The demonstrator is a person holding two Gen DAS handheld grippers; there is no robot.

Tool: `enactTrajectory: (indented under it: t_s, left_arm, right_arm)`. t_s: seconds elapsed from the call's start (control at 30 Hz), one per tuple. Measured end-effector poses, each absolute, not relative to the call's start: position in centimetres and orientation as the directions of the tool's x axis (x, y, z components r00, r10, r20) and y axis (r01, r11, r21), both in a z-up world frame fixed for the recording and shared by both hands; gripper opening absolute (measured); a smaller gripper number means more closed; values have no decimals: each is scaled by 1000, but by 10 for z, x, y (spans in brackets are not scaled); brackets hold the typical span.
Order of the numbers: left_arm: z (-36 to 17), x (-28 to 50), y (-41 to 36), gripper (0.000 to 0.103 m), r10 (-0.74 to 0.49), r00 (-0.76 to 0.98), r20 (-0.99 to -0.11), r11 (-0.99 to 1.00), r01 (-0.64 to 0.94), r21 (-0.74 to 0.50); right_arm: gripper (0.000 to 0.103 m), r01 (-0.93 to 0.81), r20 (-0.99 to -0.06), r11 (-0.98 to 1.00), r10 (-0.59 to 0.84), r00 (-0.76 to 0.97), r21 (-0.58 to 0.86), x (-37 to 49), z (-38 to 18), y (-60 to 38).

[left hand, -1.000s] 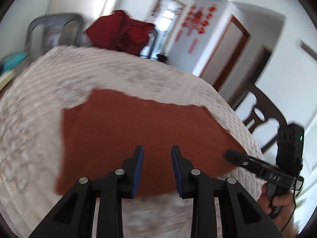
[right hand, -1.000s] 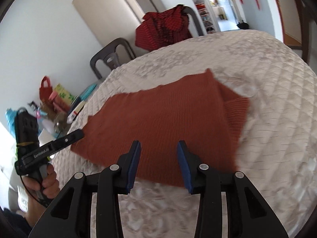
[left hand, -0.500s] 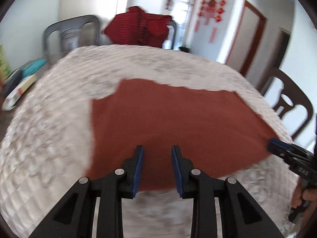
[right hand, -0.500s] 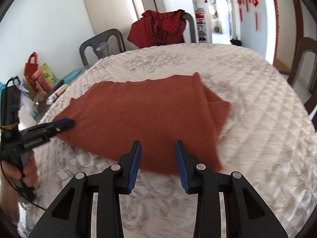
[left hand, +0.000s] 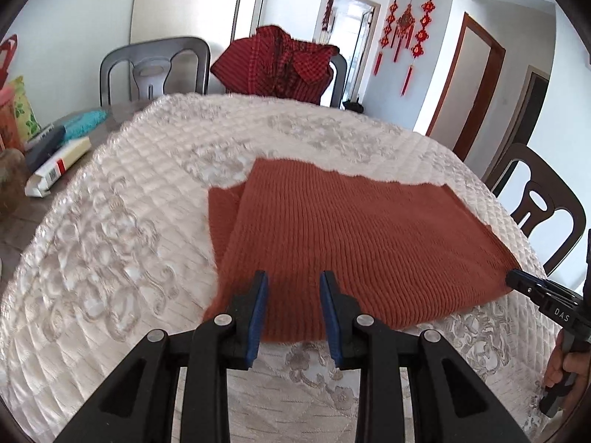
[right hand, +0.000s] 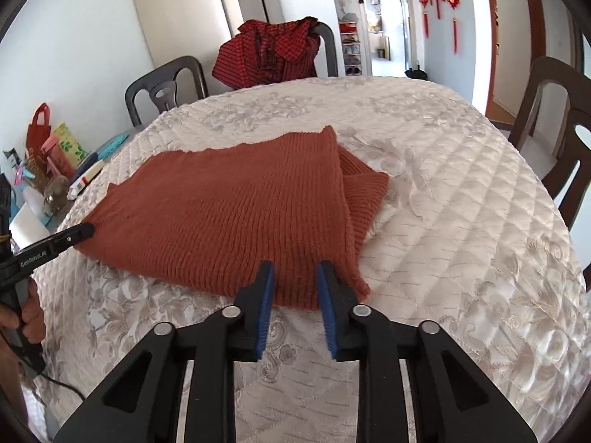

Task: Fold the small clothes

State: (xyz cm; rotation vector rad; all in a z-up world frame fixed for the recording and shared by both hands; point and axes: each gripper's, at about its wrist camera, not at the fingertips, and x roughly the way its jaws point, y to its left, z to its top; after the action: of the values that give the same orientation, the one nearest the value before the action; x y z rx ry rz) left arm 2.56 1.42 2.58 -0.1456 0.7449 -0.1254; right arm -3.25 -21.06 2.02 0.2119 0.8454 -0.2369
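A rust-brown knitted garment [left hand: 354, 236] lies flat on the quilted cream table cover [left hand: 129, 221]; a folded-under layer sticks out at one side. It also shows in the right wrist view [right hand: 236, 214]. My left gripper [left hand: 293, 295] is open, its jaws over the garment's near left corner. My right gripper [right hand: 295, 284] is open over the near right corner. Each gripper appears in the other's view, the right gripper's tips [left hand: 517, 278] and the left gripper's tips [right hand: 83, 230] both at the garment's edge.
A red checked cloth [left hand: 277, 62] hangs on a chair at the far side. Grey chair [left hand: 155, 66] at back left, dark chair [left hand: 535, 199] at right. Boxes and bags [left hand: 55, 155] lie at the table's left edge.
Both grippers swung toward the garment's near corners and came closer to it. Both stayed open. The garment has not moved.
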Motion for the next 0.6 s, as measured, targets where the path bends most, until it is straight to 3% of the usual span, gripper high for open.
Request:
enactTrajectory:
  t_s: [0.33, 0.6]
  left_arm:
    - [11, 35, 22, 31, -189, 682, -707, 975, 48, -215]
    - [10, 32, 25, 31, -218, 674, -706, 966, 46, -254]
  right_arm:
    - [5, 320, -788, 944, -137, 600, 80, -29, 12, -218]
    - [4, 325, -800, 941, -124, 587, 93, -27, 8, -221]
